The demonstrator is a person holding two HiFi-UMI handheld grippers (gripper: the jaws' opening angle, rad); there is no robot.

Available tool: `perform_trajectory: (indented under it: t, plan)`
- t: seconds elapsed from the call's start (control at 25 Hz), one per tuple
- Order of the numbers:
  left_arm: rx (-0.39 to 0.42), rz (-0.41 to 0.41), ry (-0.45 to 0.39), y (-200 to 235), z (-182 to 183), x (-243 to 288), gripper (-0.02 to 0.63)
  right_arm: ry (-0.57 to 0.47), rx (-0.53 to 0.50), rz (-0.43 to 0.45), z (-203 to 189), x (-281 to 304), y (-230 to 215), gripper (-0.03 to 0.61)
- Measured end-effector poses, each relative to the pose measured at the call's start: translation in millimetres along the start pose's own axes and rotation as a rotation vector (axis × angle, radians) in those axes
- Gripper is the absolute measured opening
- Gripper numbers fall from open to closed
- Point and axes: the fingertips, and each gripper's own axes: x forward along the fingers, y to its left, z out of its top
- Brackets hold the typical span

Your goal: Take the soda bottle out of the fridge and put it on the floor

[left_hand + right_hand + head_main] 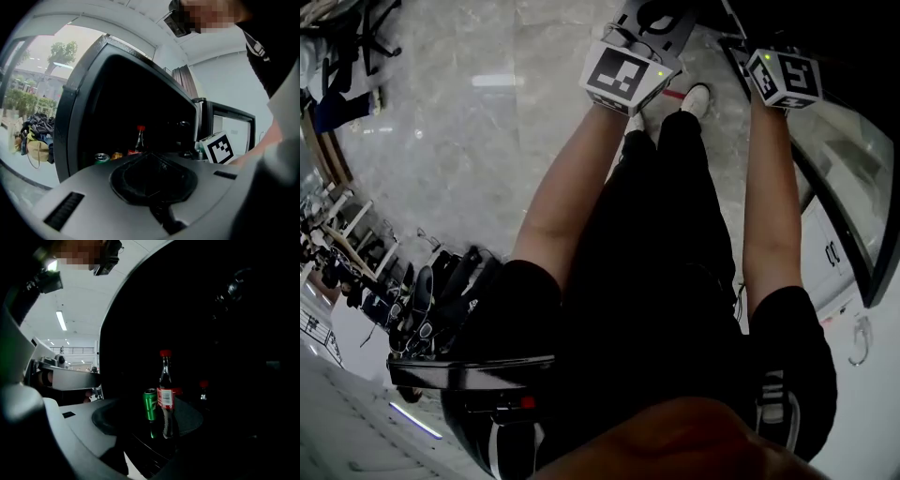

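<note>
One fridge (pixel 79 122). Inside it, the right gripper view shows two red-capped bottles: one soda bottle (pixel 165 397) in front and a second bottle (pixel 203 390) farther back. Two cans show: one green can (pixel 150 404) and, in the left gripper view, one golden can (pixel 116 155).

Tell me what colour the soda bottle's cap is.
Red. The cap shows best in the right gripper view.

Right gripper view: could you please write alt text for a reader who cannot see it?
A dark soda bottle with a red cap and label stands inside a dark fridge, a green can close beside it. Another red-capped bottle stands farther back.
</note>
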Motion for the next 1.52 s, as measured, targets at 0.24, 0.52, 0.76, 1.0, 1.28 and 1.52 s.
perform_trajectory:
  t: [0.24, 0.52, 0.76, 1.0, 1.28, 1.52]
  plan:
    - [-0.025, 0.005, -0.017, 8, -29, 13, 0.003, -0.04, -0.008, -0.043, -8, 24, -24, 0.293]
    - [-0.049, 0.009, -0.025, 17, -36, 25, 0.005, -0.039, -0.05, -0.064, -2, 50, -40, 0.308]
    - [-0.055, 0.014, -0.035, 20, -35, 27, 0.003, -0.041, -0.063, -0.035, 5, 66, -38, 0.308]
    - [-0.046, 0.021, -0.035, 20, -33, 25, 0.003, -0.046, -0.084, -0.047, 8, 71, -42, 0.307]
    - [-0.034, 0.035, -0.036, 23, -33, 15, 0.003, -0.04, -0.084, -0.015, 6, 69, -34, 0.305]
    - [-0.032, 0.044, -0.049, 12, -29, -3, 0.003, -0.047, -0.1, 0.031, 11, 44, -7, 0.305]
